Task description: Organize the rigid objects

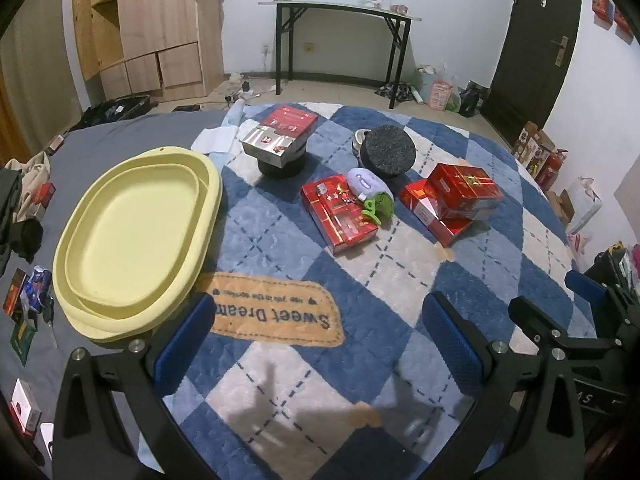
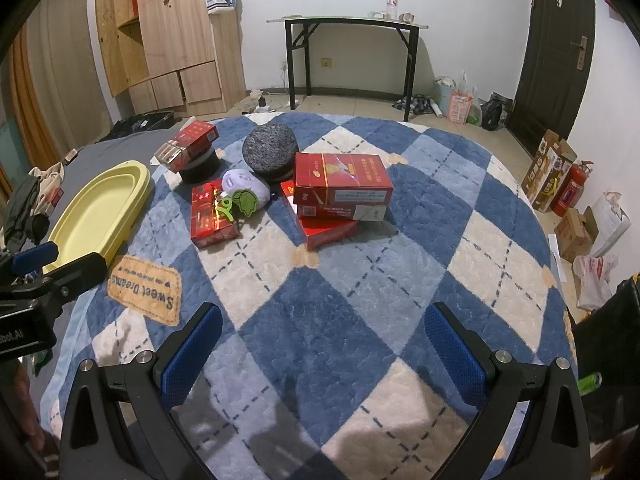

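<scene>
While both the left hand-held gripper (image 1: pixel 320 344) and right hand-held gripper (image 2: pixel 324 354) hover released, red boxes (image 2: pixel 342 188) sit at twelve o'clock, yellow tray (image 1: pixel 132 240) at ten.

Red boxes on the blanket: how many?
4. One perched on the black cylinder at the back; one flat beside the purple plush, keychain on it; two stacked at right, upper over lower. More may be hidden.
</scene>
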Demonstrator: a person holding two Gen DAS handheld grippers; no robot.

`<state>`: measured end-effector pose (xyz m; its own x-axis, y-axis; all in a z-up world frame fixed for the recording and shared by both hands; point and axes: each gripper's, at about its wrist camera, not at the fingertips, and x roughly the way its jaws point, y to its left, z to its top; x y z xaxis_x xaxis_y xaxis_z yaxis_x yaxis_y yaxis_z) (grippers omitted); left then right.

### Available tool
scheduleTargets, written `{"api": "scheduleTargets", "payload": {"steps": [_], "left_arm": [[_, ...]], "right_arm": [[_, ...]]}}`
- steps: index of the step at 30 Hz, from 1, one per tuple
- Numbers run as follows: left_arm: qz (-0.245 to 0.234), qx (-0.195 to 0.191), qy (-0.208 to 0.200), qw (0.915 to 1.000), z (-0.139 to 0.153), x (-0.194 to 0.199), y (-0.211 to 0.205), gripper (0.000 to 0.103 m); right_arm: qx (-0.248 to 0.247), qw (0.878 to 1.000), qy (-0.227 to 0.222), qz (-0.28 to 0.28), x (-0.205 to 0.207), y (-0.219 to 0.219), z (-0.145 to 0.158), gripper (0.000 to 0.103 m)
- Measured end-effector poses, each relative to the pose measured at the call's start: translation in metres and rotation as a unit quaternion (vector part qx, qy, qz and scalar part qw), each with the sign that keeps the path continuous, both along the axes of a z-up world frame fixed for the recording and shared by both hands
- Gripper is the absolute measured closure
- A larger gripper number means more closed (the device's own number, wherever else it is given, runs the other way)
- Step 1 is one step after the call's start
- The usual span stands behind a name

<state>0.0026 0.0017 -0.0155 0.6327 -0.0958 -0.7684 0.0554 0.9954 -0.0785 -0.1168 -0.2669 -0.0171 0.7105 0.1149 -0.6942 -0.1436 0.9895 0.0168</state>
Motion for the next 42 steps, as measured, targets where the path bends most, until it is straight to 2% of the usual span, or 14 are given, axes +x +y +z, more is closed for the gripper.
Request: {"api": "scheduleTargets", "payload": {"steps": [10,14,19,23,28,31,37,42], "left_arm": [[-0.014,-0.001,0.003,0.9999,0.003,0.008,0.005,0.0],[-0.042,-0.015,0.0,0.999,0.018,0.032,0.018,0.0],[-0.073,-0.005,-0.005,0.9973,0.026,0.092,0.029,0.0],[-0.105,0.024,-0.009,0.9942,0.018,0.137,0.025,0.0],[-0.134,0.053,-0.006,0.9895,0.004,0.174,0.027,0.0],[-0.141,0.071,0.01,0.9874,-0.012,0.196,0.029,0.0],[-0.146,0.086,0.016,0.9854,-0.029,0.219,0.03,0.0],[-0.144,0.087,0.015,0.9856,-0.039,0.228,0.031,0.0]], "right_arm": [[0.0,1.0,0.001,0.0,0.001,0.0,0.0,0.0],[0.019,1.0,-0.003,0.007,0.007,-0.003,0.001,0.0],[0.047,0.999,0.006,0.007,0.038,-0.015,0.005,0.0],[0.042,0.999,-0.004,-0.002,0.074,-0.02,0.011,0.0],[0.053,0.999,-0.004,-0.003,0.117,-0.021,0.008,0.0],[0.045,0.999,0.002,0.004,0.139,-0.02,0.002,0.0],[0.042,0.999,0.009,0.026,0.162,-0.014,-0.005,0.0],[0.015,0.999,0.024,0.029,0.174,-0.004,-0.019,0.0]]}}
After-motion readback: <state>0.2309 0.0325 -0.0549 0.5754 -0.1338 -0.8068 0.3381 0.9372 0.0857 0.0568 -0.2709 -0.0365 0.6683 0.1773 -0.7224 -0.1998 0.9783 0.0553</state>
